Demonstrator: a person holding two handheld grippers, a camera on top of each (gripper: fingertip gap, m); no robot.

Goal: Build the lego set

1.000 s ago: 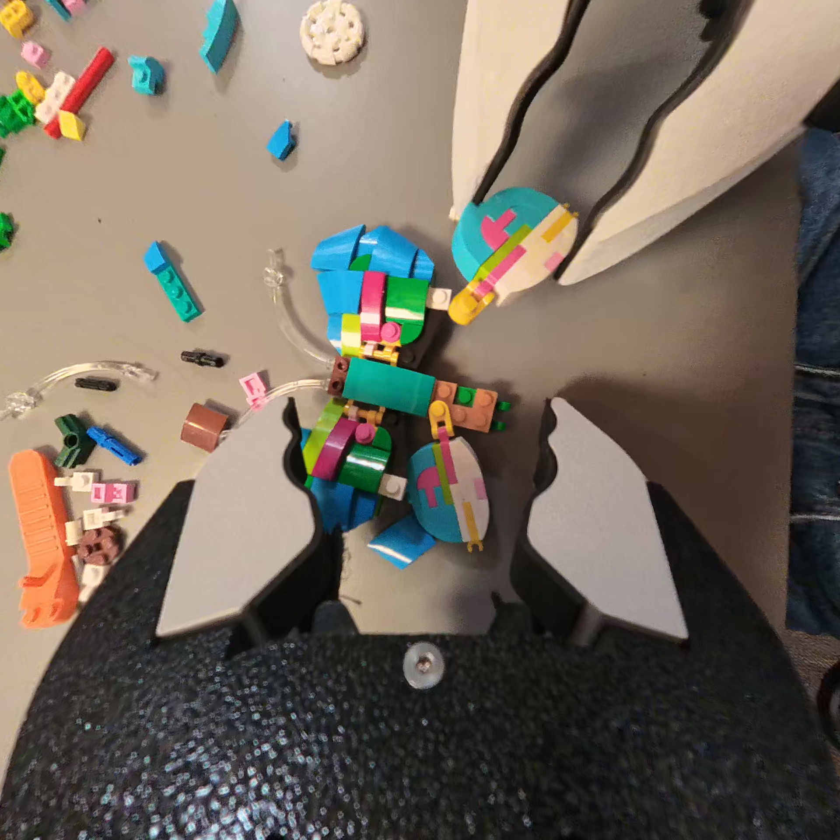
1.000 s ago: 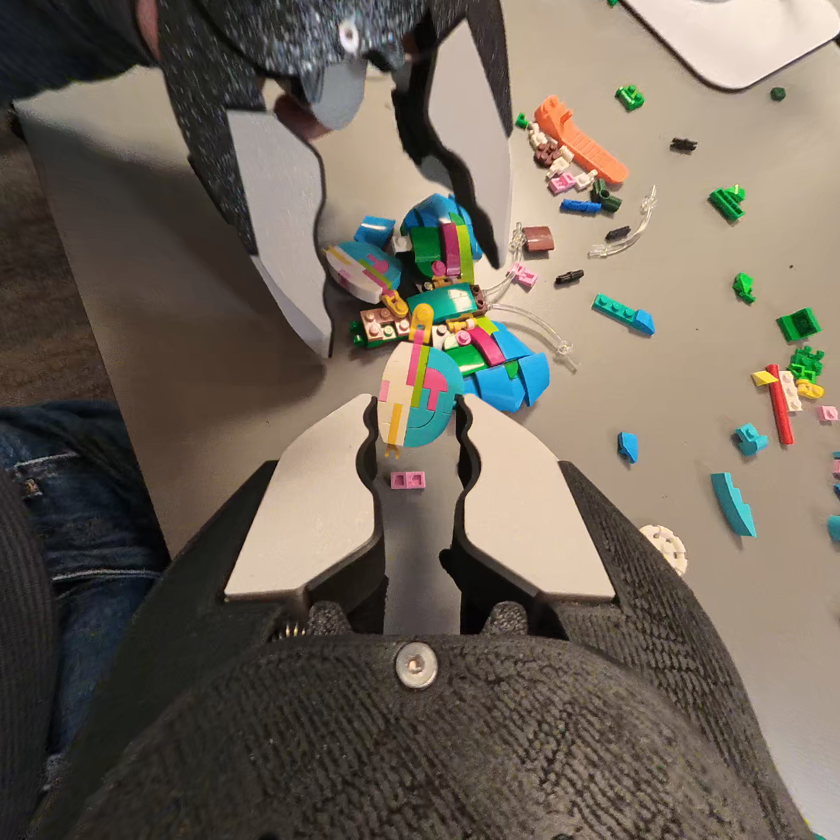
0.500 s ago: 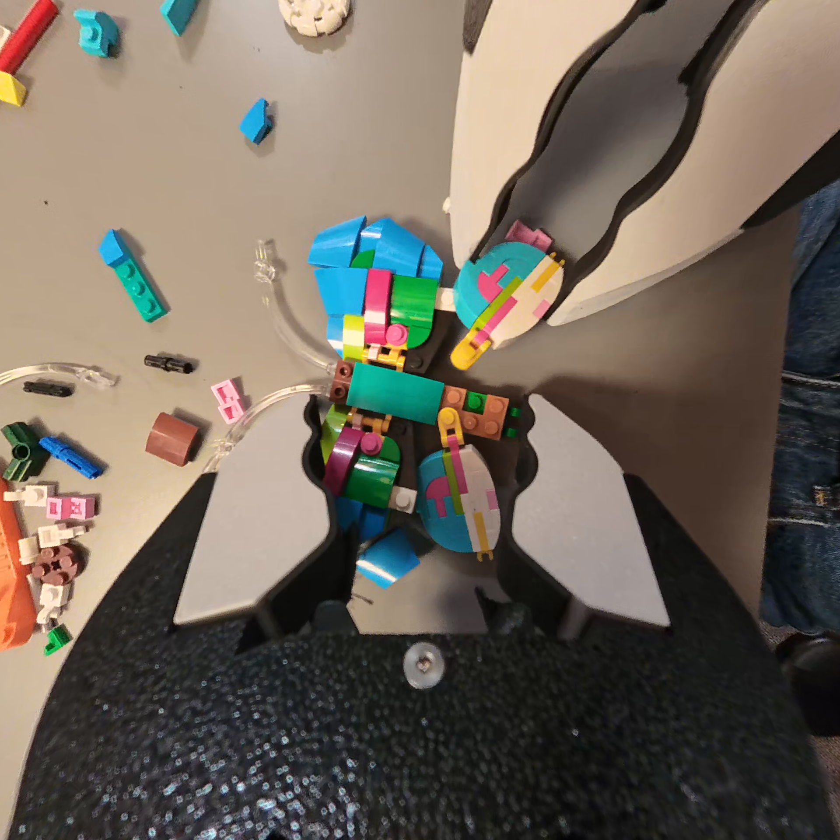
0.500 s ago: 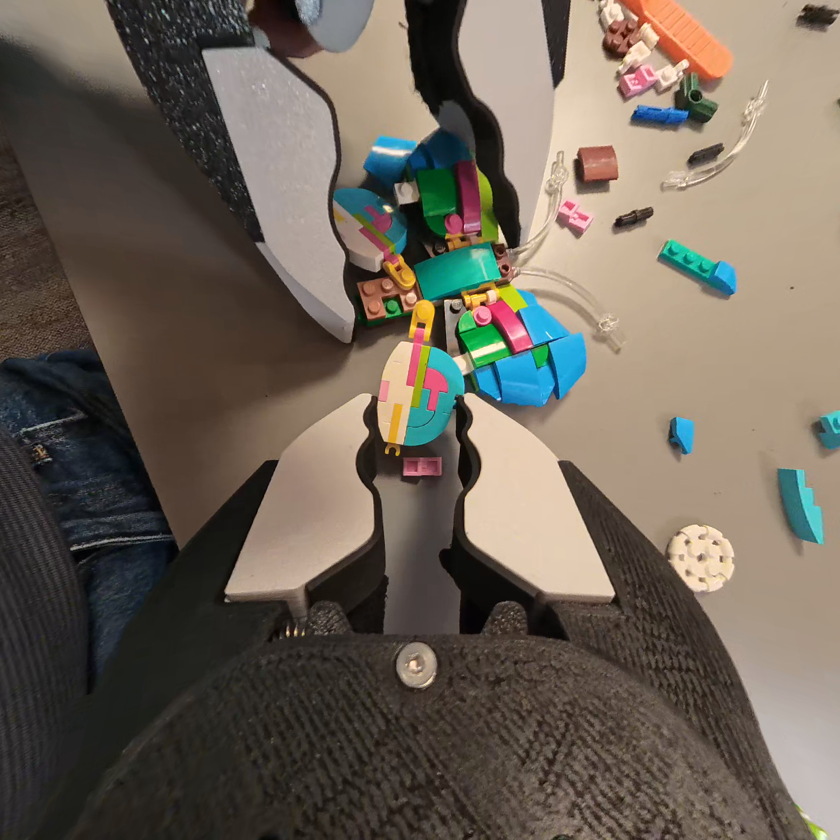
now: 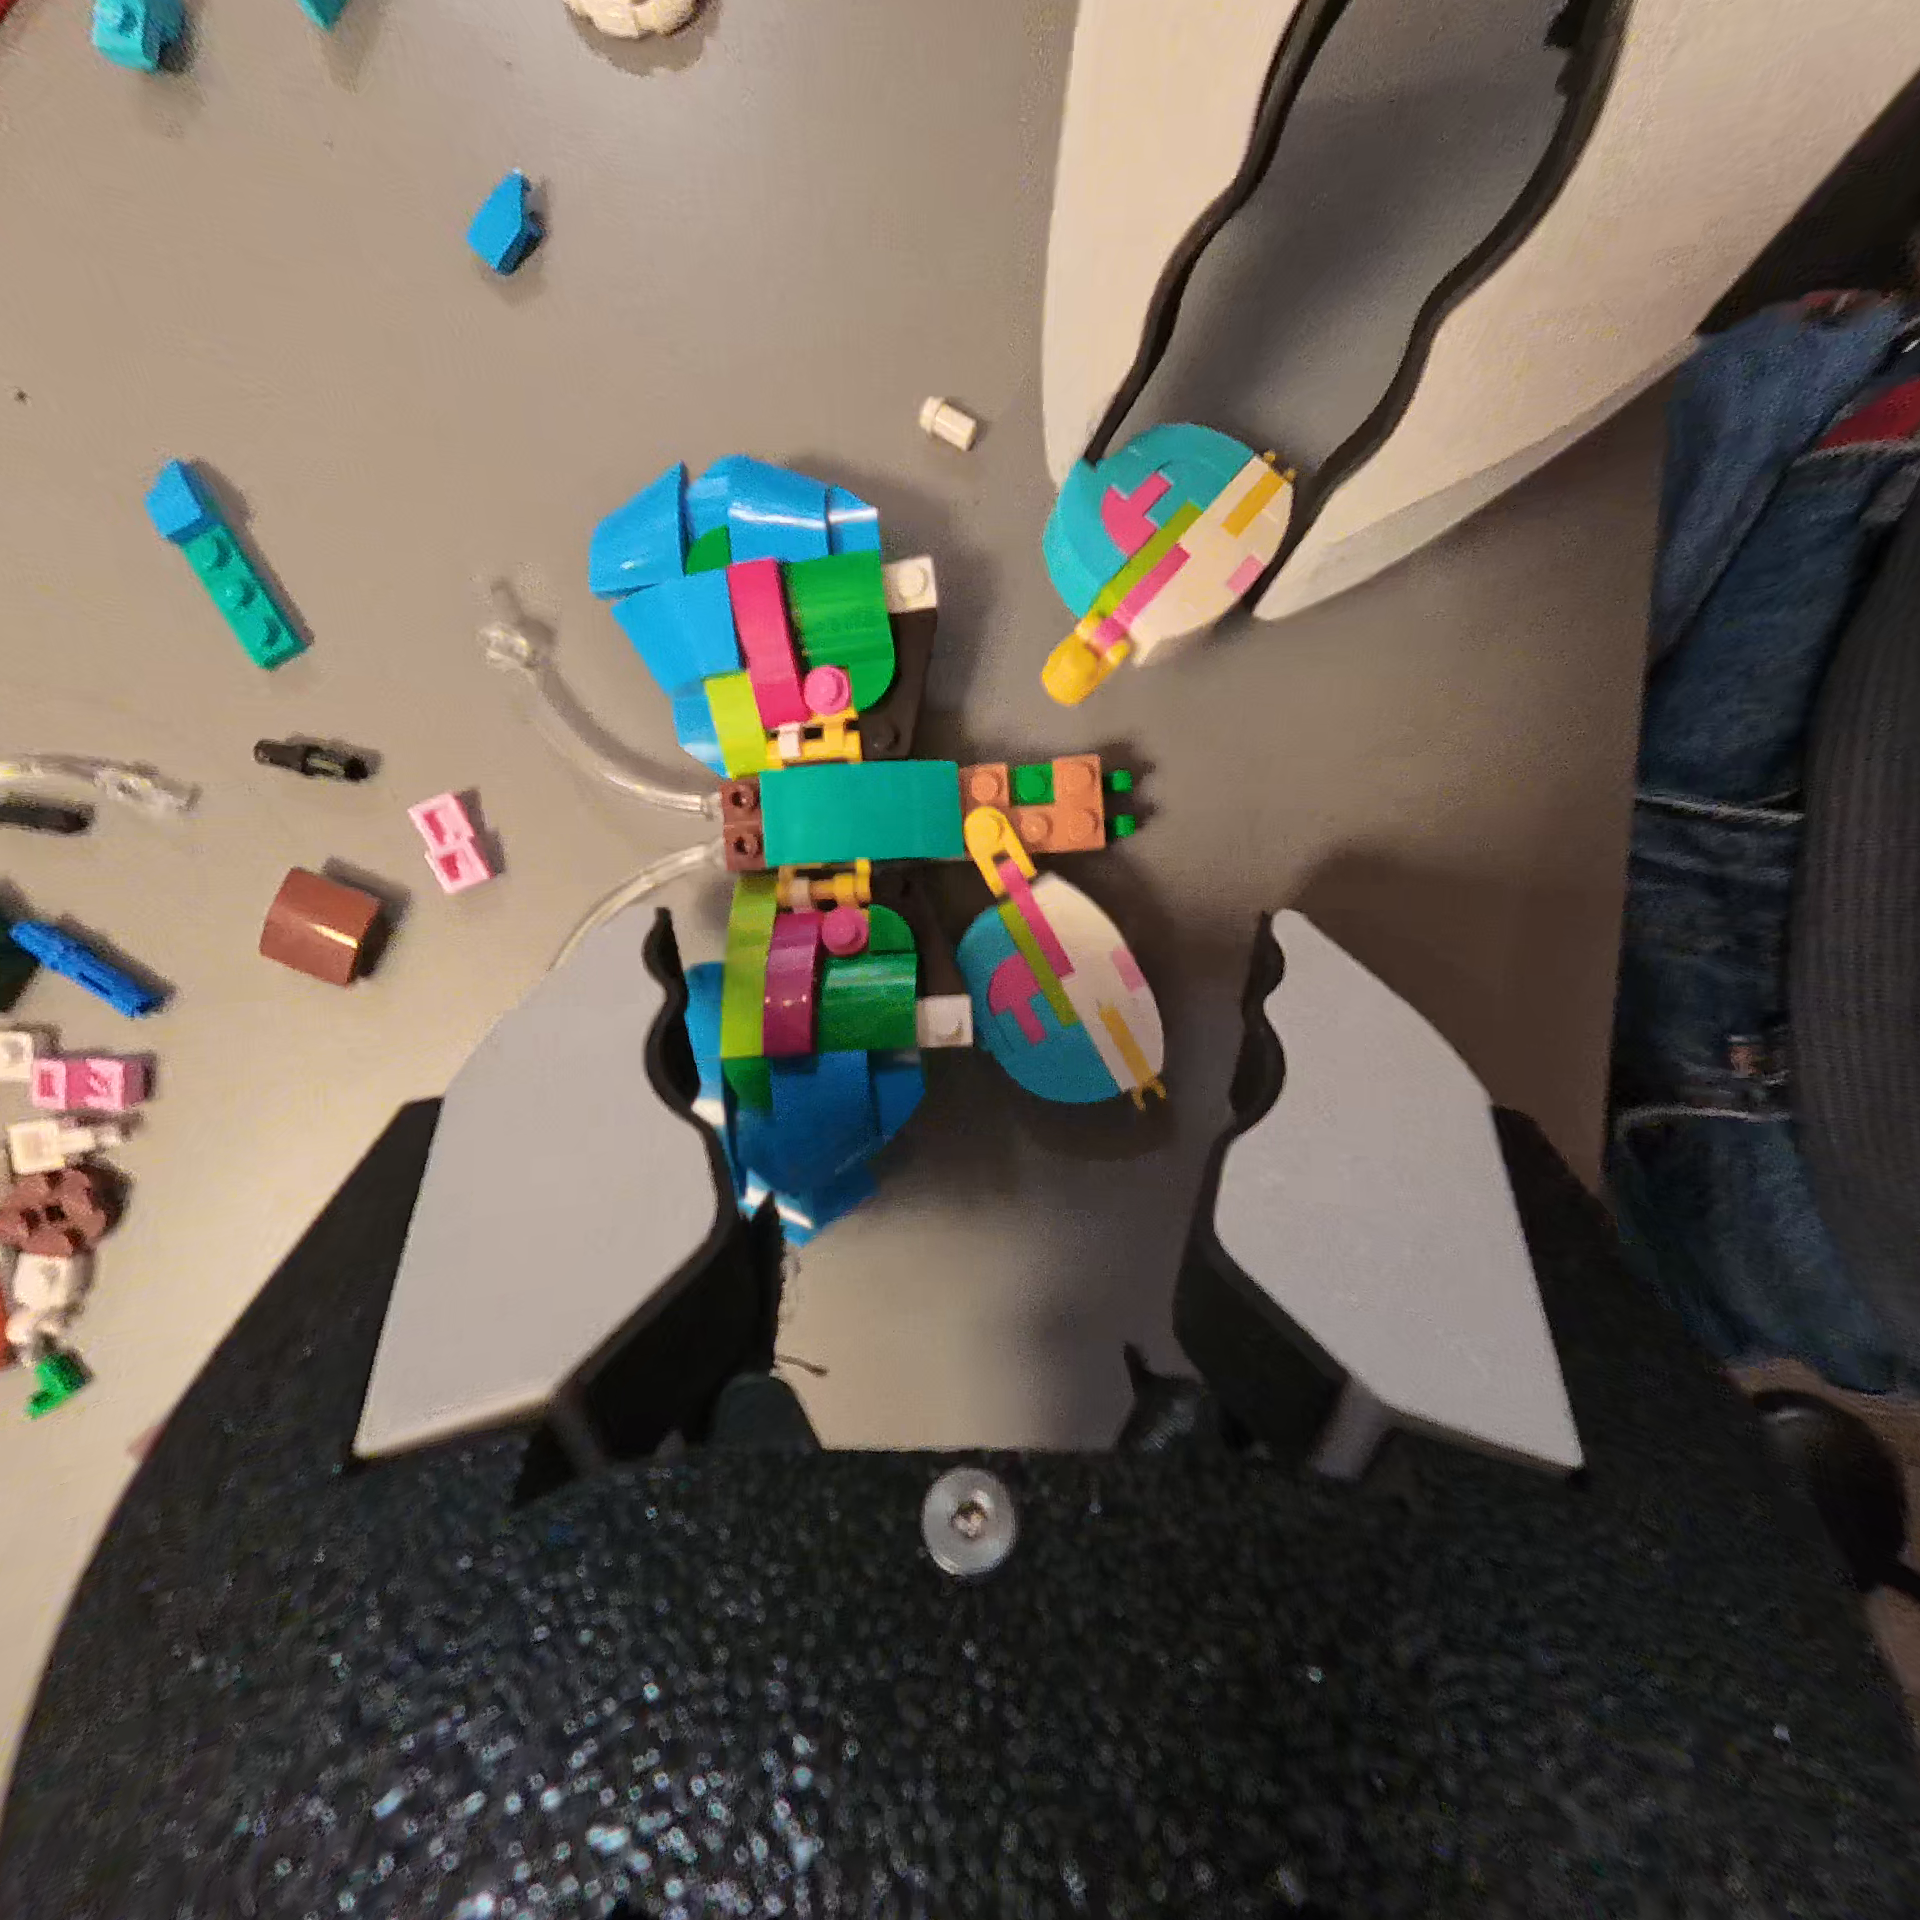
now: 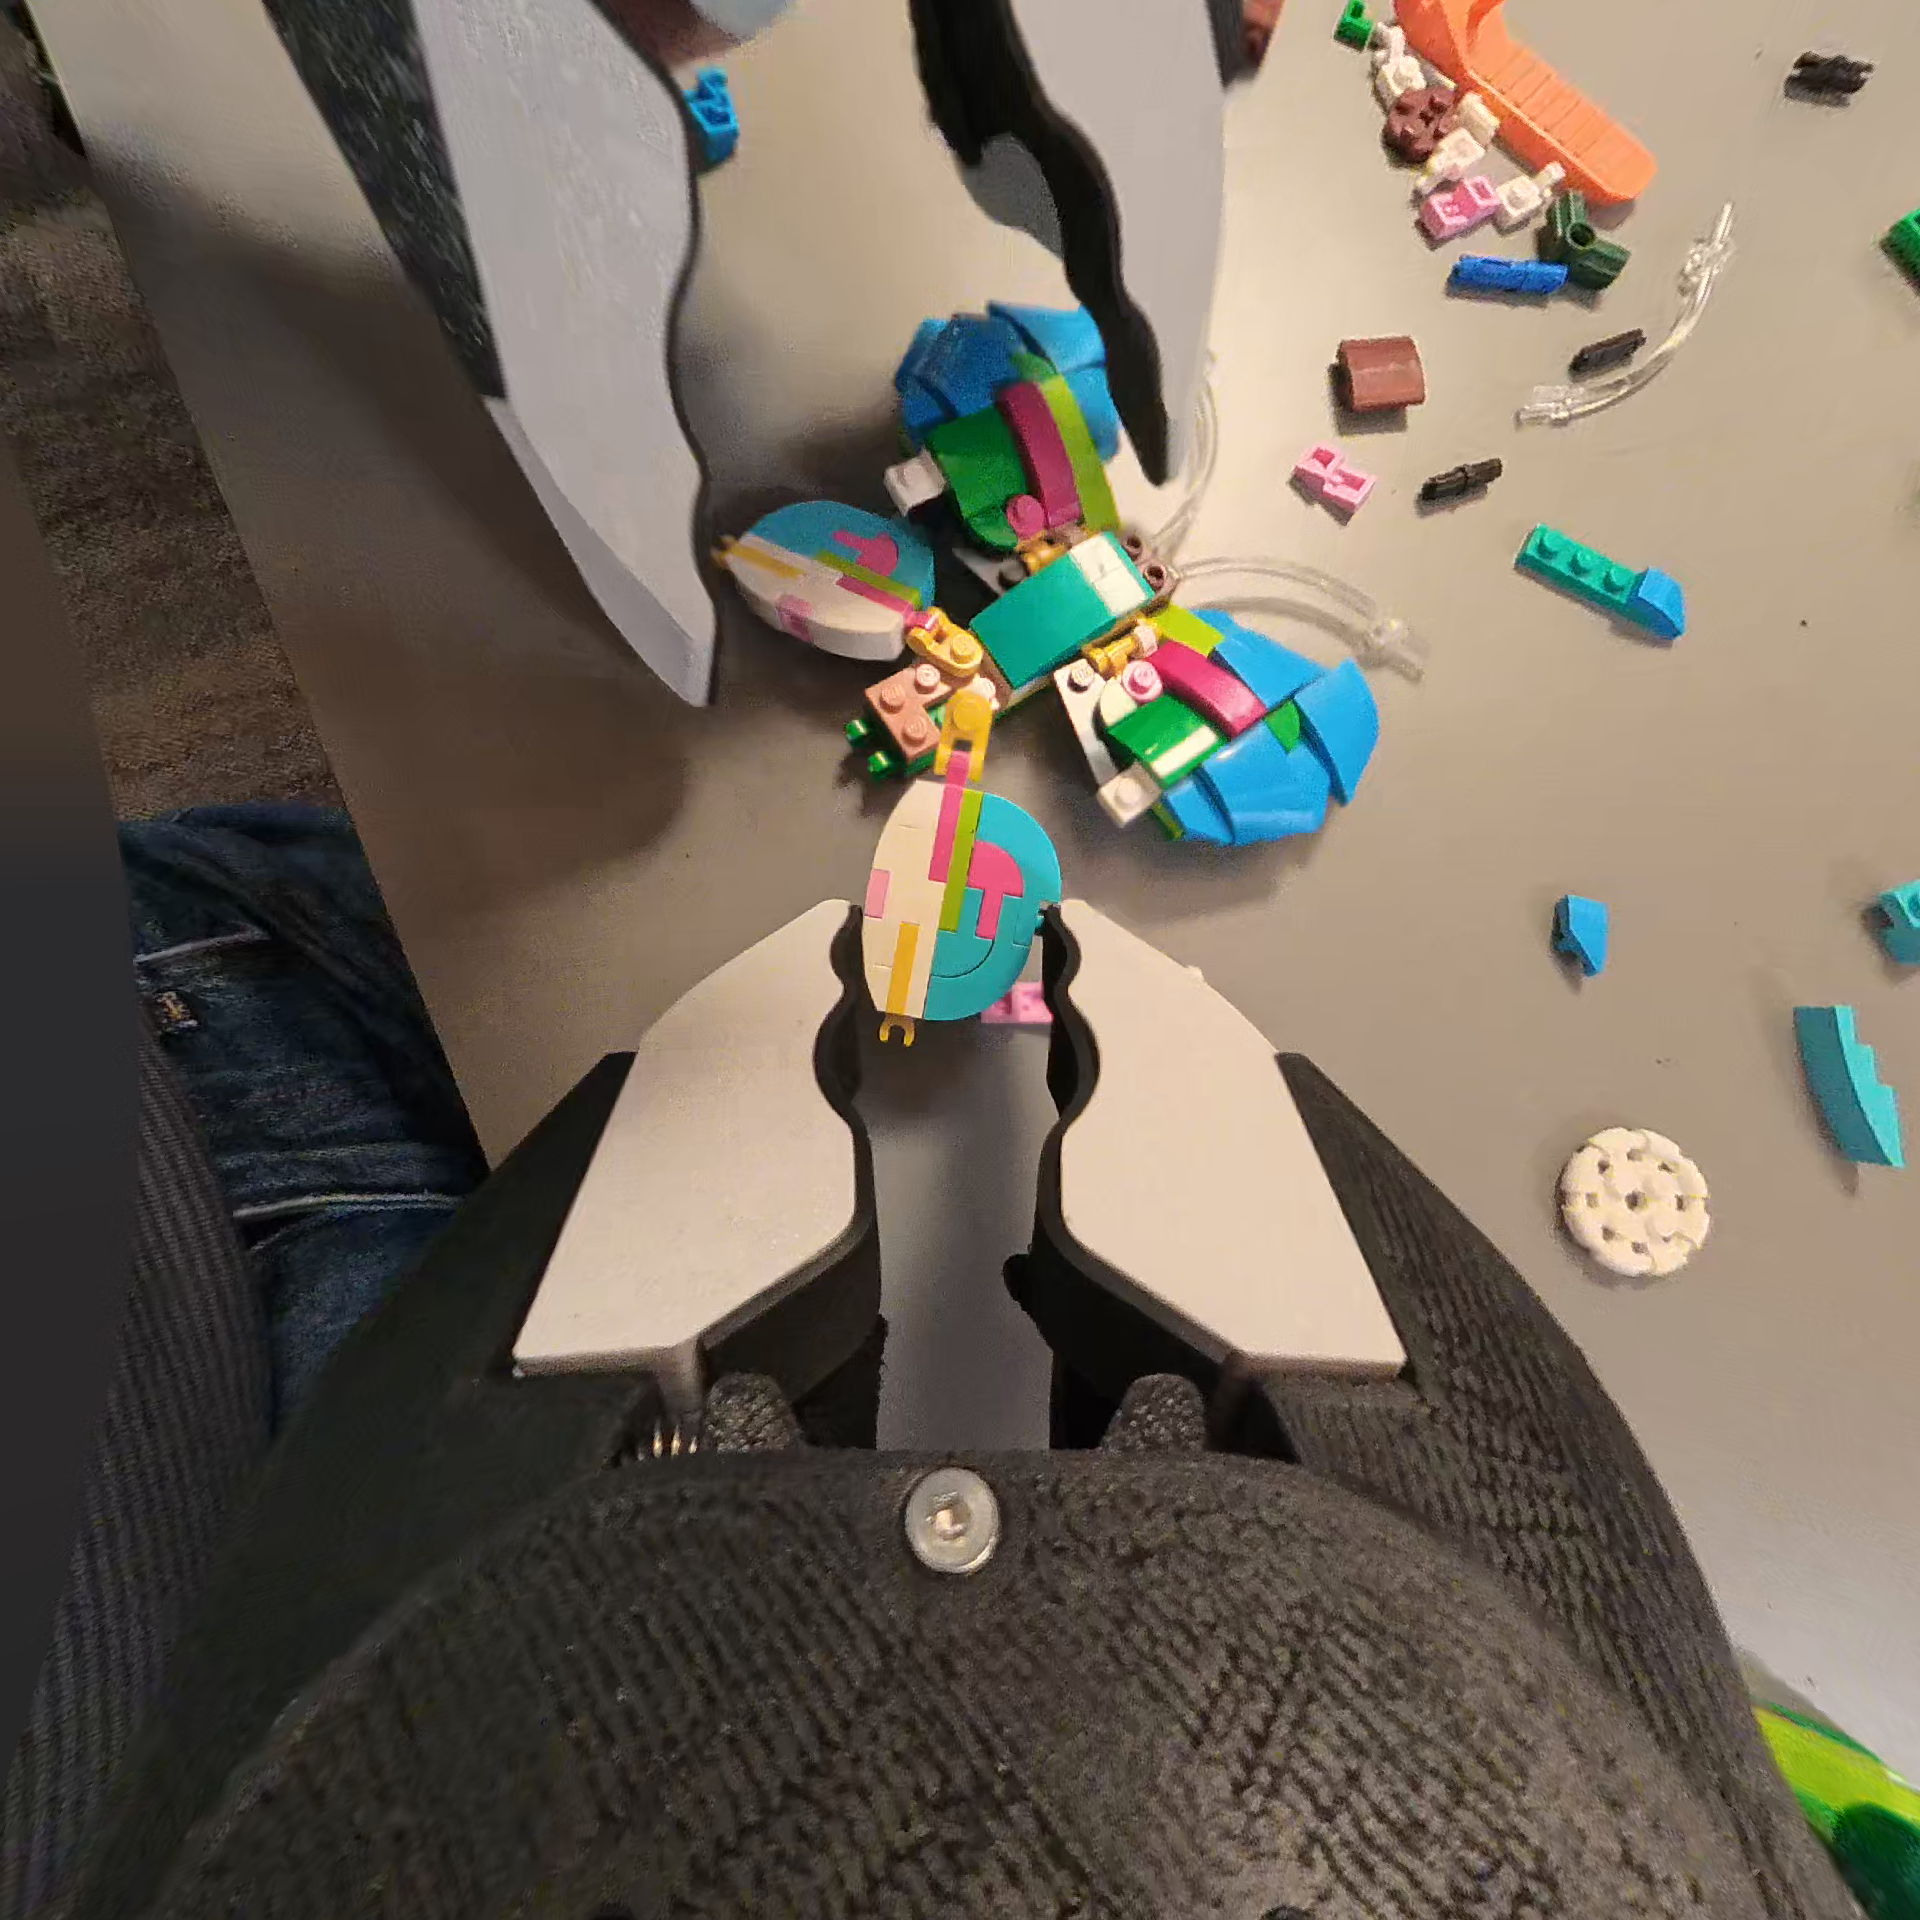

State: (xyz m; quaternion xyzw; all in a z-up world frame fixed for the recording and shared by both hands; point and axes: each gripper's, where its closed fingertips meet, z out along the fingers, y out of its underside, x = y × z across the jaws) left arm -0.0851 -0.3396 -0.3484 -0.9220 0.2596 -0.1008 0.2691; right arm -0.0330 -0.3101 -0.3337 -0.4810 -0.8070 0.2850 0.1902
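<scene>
Half a second on, my right gripper [image 6: 948, 920] has pulled its round wing piece [image 6: 961, 902] back from the butterfly model [image 5: 831, 821], still pinching it between nearly closed fingers. My left gripper [image 5: 961, 940] has opened wider and holds nothing, straddling the model's near wings. That model lies flat on the grey table [image 5: 727, 312], with loose bricks scattered beyond it.

Left hand-held gripper [image 5: 961, 1029] jaws wide apart; right hand-held gripper [image 6: 951, 935] clamped.
</scene>
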